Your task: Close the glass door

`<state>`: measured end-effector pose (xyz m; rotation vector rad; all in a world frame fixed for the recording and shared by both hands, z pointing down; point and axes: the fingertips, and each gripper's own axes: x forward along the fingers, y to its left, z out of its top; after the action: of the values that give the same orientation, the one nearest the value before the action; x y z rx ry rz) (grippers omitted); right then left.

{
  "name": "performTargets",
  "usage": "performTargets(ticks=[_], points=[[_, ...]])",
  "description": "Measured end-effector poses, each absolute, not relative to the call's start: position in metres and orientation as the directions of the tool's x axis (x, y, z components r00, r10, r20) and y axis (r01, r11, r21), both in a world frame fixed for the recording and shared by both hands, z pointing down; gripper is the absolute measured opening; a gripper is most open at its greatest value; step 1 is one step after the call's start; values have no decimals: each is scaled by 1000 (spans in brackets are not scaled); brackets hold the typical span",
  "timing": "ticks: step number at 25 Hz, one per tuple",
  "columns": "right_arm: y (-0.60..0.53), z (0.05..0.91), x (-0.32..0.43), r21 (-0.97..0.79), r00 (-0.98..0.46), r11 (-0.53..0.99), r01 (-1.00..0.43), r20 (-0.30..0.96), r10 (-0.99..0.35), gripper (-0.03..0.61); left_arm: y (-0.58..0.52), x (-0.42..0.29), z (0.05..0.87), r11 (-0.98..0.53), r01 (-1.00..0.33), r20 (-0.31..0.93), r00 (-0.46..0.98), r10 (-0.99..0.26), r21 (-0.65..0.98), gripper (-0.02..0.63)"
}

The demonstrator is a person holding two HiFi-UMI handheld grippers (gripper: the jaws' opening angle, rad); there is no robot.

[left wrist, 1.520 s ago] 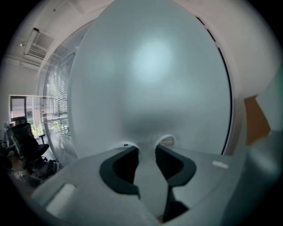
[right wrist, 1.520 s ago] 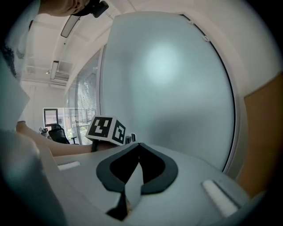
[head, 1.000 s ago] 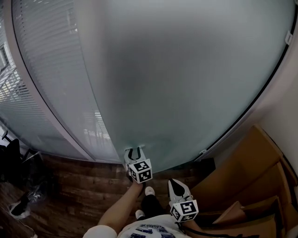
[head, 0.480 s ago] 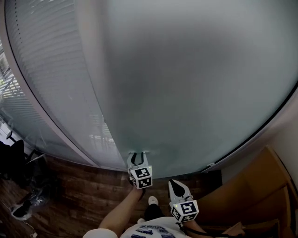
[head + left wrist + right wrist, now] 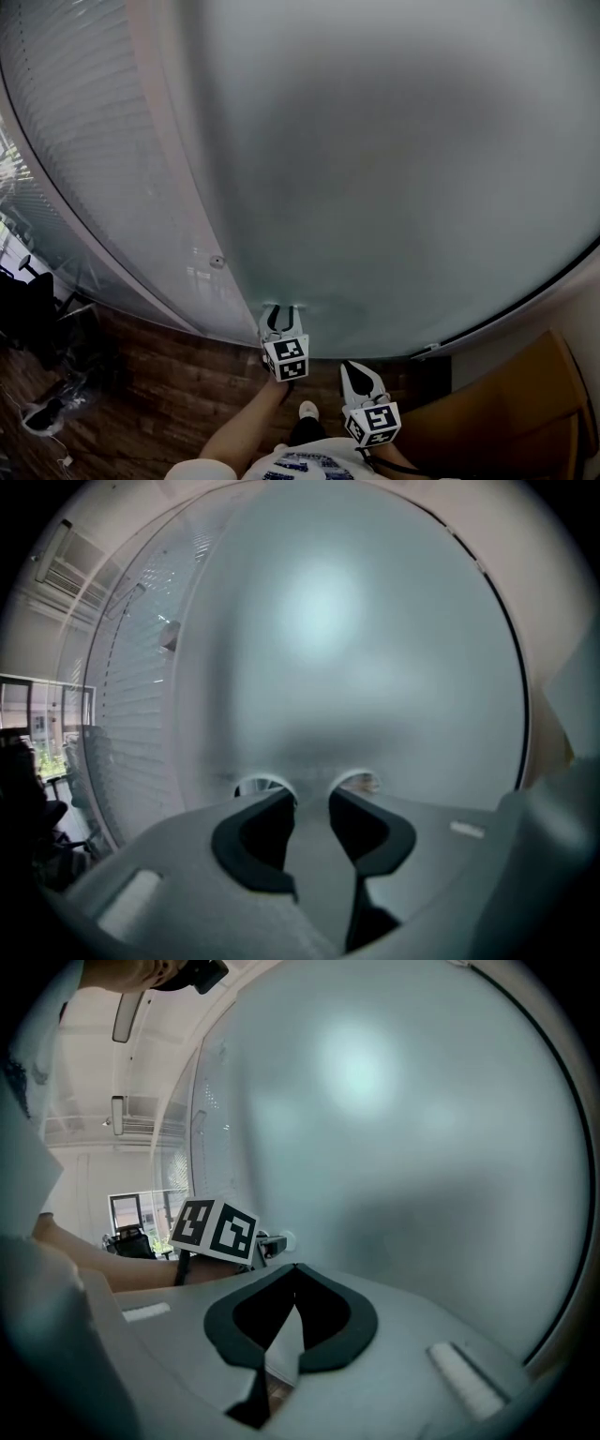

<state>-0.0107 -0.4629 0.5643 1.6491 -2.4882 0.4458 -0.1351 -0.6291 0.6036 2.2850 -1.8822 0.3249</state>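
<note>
The frosted glass door (image 5: 394, 169) fills most of the head view, and its lower edge curves above the wooden floor. My left gripper (image 5: 280, 314) stands open with both fingertips at the glass near the door's bottom left; nothing is between the jaws. In the left gripper view the left gripper (image 5: 312, 794) faces the pale glass door (image 5: 356, 649) close up. My right gripper (image 5: 357, 371) hangs shut, lower right and short of the door. In the right gripper view the right gripper (image 5: 295, 1267) has its tips together, with the left gripper's marker cube (image 5: 214, 1229) ahead on the left.
Left of the door runs a glass wall with blinds (image 5: 66, 159), bearing a small round fitting (image 5: 217, 262). A dark wooden floor (image 5: 159, 394) lies below. A black chair (image 5: 23, 314) and a shoe (image 5: 42, 414) sit at far left. A cardboard box (image 5: 530, 412) stands at bottom right.
The glass door has spread across more of the head view and its lower edge sits lower. The cardboard boxes have slid off to the right. The round fitting came into view. Left gripper stays at the glass.
</note>
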Motion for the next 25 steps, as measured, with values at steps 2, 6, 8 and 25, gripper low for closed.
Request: performTargets(ticks=[2, 6, 8, 25], points=[[-473, 561, -9, -174, -405, 370, -913, 261, -876, 8, -636, -134, 600, -189, -982, 261, 180, -949, -10, 117], [-486, 552, -4, -176, -418, 383, -907, 257, -871, 8, -645, -129, 592, -189, -982, 254, 181, -950, -4, 117], [-492, 555, -4, -181, -421, 385, -905, 254, -871, 8, -650, -129, 596, -194, -981, 256, 186, -948, -4, 117], [-528, 567, 12, -201, -456, 415, -887, 249, -855, 8, -681, -131, 599, -138, -990, 248, 134, -959, -1, 118]])
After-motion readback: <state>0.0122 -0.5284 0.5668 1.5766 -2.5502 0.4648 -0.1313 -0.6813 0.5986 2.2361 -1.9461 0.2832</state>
